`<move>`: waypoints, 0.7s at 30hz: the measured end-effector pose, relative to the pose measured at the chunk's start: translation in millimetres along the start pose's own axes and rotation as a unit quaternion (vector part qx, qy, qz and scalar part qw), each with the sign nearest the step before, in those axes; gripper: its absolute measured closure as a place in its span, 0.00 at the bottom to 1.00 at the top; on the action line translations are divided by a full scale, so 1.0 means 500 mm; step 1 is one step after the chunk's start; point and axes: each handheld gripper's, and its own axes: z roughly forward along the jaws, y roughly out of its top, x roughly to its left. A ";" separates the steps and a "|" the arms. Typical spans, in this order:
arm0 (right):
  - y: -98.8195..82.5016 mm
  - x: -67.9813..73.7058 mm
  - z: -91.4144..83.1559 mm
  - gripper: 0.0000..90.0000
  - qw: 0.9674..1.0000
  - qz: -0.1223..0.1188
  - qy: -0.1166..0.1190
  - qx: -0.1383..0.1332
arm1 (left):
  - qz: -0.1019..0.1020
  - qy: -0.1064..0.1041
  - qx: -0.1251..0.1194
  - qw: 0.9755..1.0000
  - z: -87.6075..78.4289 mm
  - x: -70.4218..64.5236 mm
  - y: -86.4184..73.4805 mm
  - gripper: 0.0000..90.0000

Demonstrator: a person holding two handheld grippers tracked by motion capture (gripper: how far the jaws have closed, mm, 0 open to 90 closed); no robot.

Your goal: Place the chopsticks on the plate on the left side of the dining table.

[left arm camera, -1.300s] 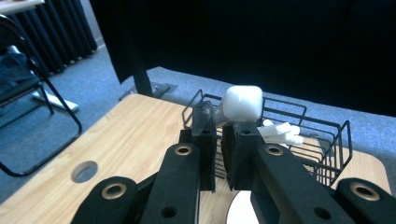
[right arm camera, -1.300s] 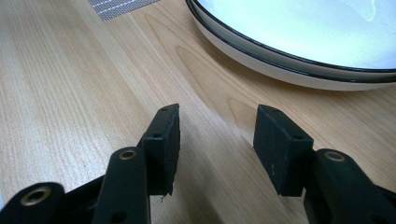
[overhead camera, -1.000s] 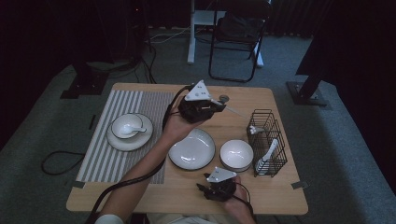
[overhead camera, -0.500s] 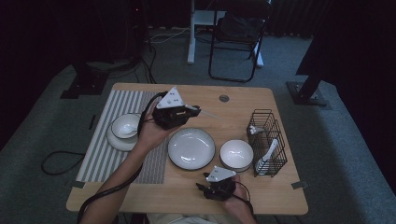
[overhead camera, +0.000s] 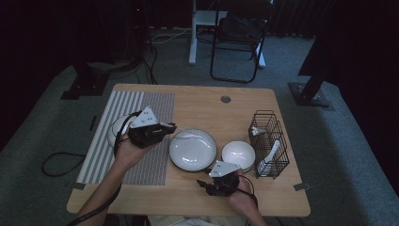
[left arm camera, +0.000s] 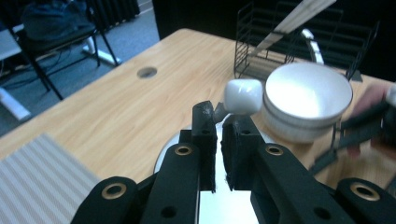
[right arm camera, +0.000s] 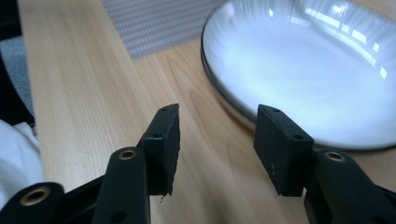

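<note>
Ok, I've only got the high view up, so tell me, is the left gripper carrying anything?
Observer: Yes. The left gripper view shows the left gripper shut on the handle of a white spoon, with the spoon's bowl sticking out past the jaws.
Operator: And the right one, near the plate?
Observer: The right gripper is open with nothing between its jaws. Bare table lies under it, just beside the rim of the plate.
Operator: Anything in the rack besides the spoon?
Observer: What look like pale chopsticks lean in the wire rack.
</note>
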 end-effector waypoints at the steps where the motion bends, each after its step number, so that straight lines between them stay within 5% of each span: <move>1: 0.009 -0.002 -0.003 0.56 1.000 0.000 0.003 -0.001 | -0.004 0.001 0.000 1.000 -0.008 0.000 -0.007 0.94; 14: 0.125 -0.035 -0.016 0.57 0.998 -0.058 0.022 -0.025 | -0.022 0.014 0.005 1.000 -0.068 -0.006 -0.066 0.94; 21: 0.181 -0.055 -0.002 0.72 0.995 -0.086 0.037 -0.037 | -0.031 0.021 0.005 0.999 -0.088 0.003 -0.078 0.94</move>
